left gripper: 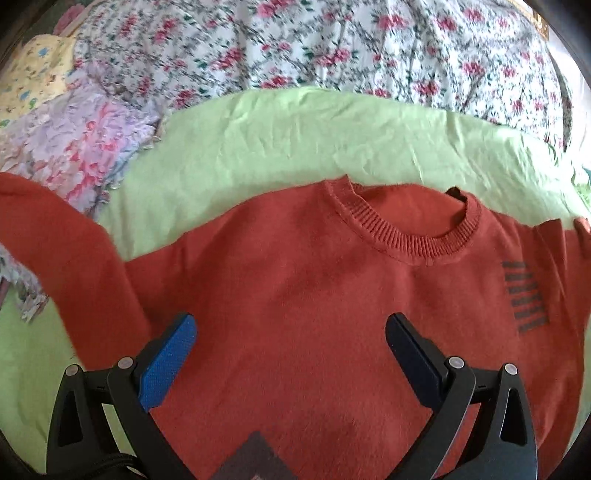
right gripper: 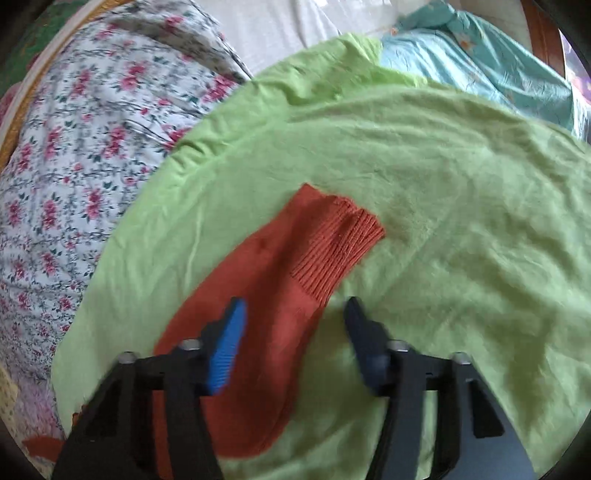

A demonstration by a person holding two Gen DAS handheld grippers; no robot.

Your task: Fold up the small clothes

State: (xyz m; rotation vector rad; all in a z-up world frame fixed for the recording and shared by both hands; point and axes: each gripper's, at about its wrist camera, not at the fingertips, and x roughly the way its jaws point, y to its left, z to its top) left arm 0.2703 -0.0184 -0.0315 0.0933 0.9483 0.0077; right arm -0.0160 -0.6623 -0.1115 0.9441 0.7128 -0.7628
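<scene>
A small rust-orange knit sweater [left gripper: 295,295] lies flat on a light green sheet [left gripper: 258,140], its ribbed collar [left gripper: 406,236] facing away from me. My left gripper [left gripper: 291,325] is open and empty just above the sweater's chest. One sleeve [left gripper: 55,240] stretches off to the left. In the right wrist view the other sleeve [right gripper: 266,280] lies on the green sheet [right gripper: 443,184], ending in a ribbed cuff [right gripper: 336,247]. My right gripper [right gripper: 295,310] is open and empty, its fingers either side of the sleeve near the cuff.
A floral quilt [left gripper: 332,44] lies beyond the sheet. A pink and lilac ruffled garment [left gripper: 74,147] and a yellow printed cloth [left gripper: 37,74] lie at the left. A turquoise cloth [right gripper: 480,62] and white bedding [right gripper: 295,26] lie at the far right.
</scene>
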